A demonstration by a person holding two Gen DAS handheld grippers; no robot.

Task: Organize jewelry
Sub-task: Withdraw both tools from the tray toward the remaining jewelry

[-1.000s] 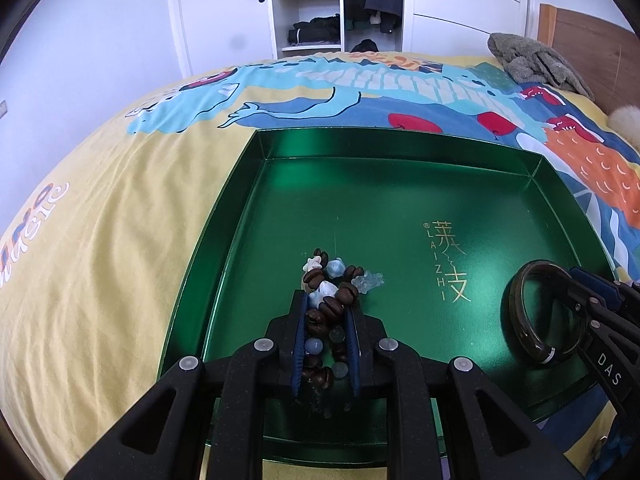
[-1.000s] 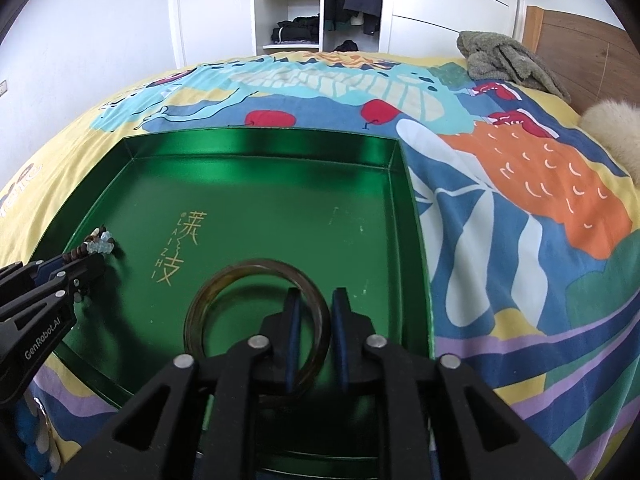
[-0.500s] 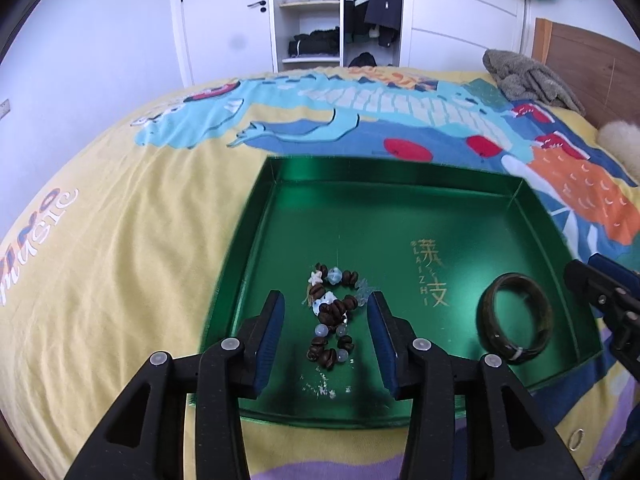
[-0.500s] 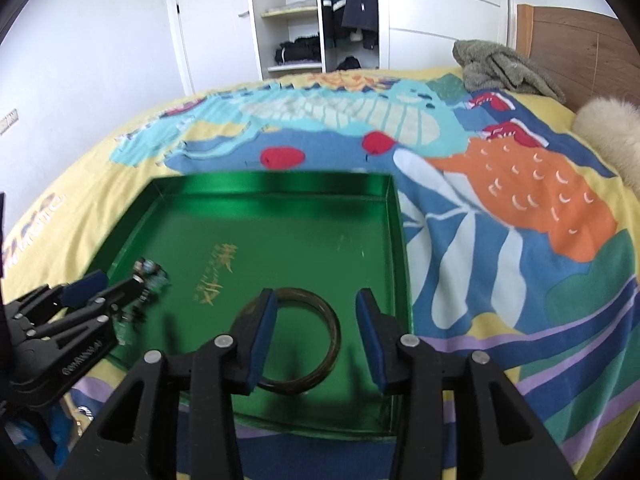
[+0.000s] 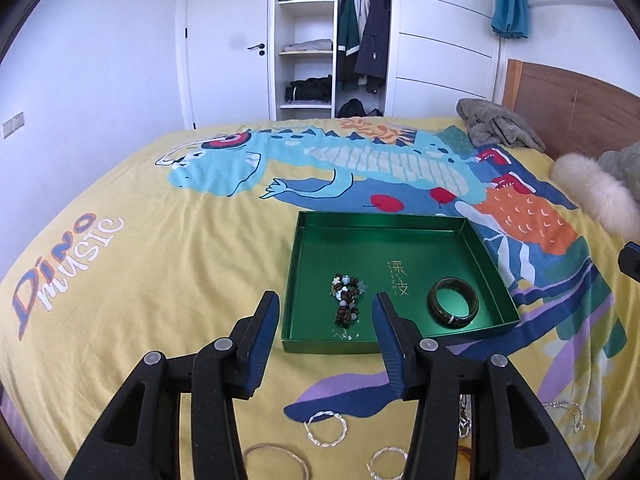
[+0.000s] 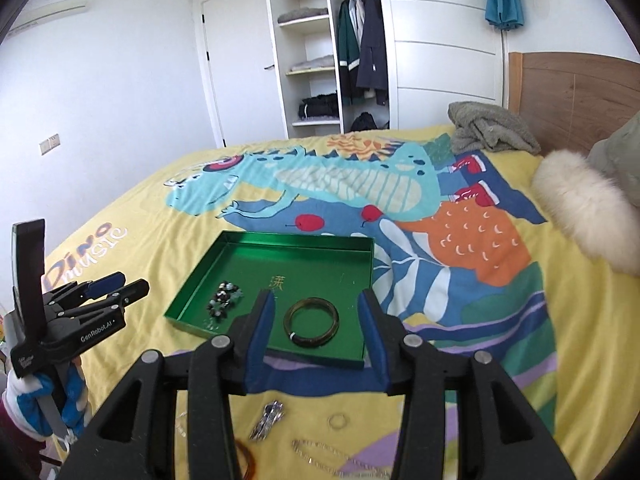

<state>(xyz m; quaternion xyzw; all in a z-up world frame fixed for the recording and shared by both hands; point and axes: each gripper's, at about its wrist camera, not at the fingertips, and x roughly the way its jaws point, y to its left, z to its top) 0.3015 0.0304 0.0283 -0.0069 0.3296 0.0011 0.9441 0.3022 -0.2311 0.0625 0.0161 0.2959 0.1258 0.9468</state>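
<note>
A green tray lies on the dinosaur-print bedspread. In it rest a brown-and-pale beaded bracelet at the left and a dark bangle at the right. My left gripper hovers above and short of the tray's near edge, jaws opening, nothing between them. My right gripper hangs high over the near right side of the tray, jaws also opening and empty. Only a sliver of it shows at the right edge of the left wrist view.
Loose pieces lie on the bedspread in front of the tray: silver bangles, a thin chain, a dark bead cluster, an amber bangle. A grey blanket and furry pillow sit by the headboard.
Both grippers opened, let go of the bracelet and the bangle, then rose and pulled back from the tray. Both pieces stay lying in the tray.
</note>
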